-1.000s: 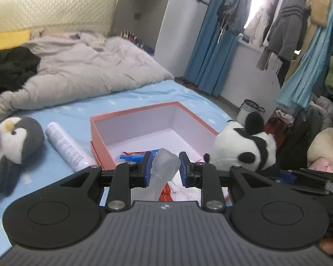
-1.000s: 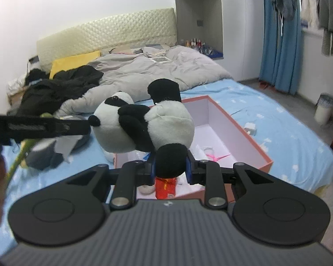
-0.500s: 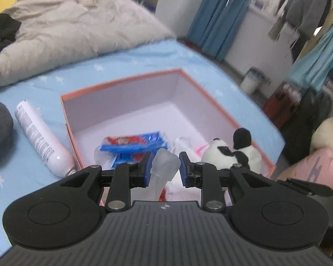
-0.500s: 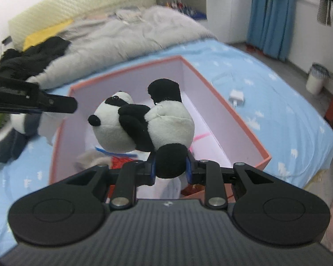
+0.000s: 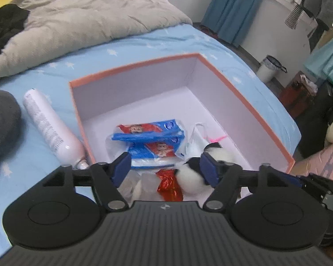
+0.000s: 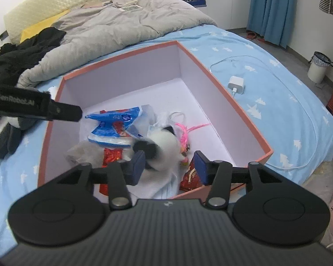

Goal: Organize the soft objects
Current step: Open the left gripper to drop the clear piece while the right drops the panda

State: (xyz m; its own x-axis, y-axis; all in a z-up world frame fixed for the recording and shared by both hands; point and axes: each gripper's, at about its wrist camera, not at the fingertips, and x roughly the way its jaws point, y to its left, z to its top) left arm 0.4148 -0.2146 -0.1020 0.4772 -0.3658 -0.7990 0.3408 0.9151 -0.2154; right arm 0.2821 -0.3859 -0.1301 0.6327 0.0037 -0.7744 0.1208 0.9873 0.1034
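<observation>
An orange-rimmed box [image 5: 230,84] with a white inside lies on the blue bed; it also shows in the right wrist view [image 6: 224,88]. Inside lie blue snack packets [image 5: 153,137], a translucent soft piece [image 5: 142,181], red wrappers [image 5: 168,184] and the panda plush [image 5: 193,173]. My left gripper [image 5: 164,168] is open over the box's near end, empty. My right gripper [image 6: 168,166] is open just above the panda plush [image 6: 164,146], which looks blurred and free of the jaws. A grey penguin plush [image 5: 2,122] lies left of the box.
A white spray can [image 5: 48,130] lies against the box's left wall. A white charger with cable [image 6: 236,84] lies on the bed right of the box. A grey duvet [image 6: 122,26] and black clothes [image 6: 22,53] cover the bed's far side. A bin [image 6: 319,66] stands on the floor.
Both grippers moved down over the box and opened. The left one let go of the translucent piece, the right one let go of the panda; both now lie in the box.
</observation>
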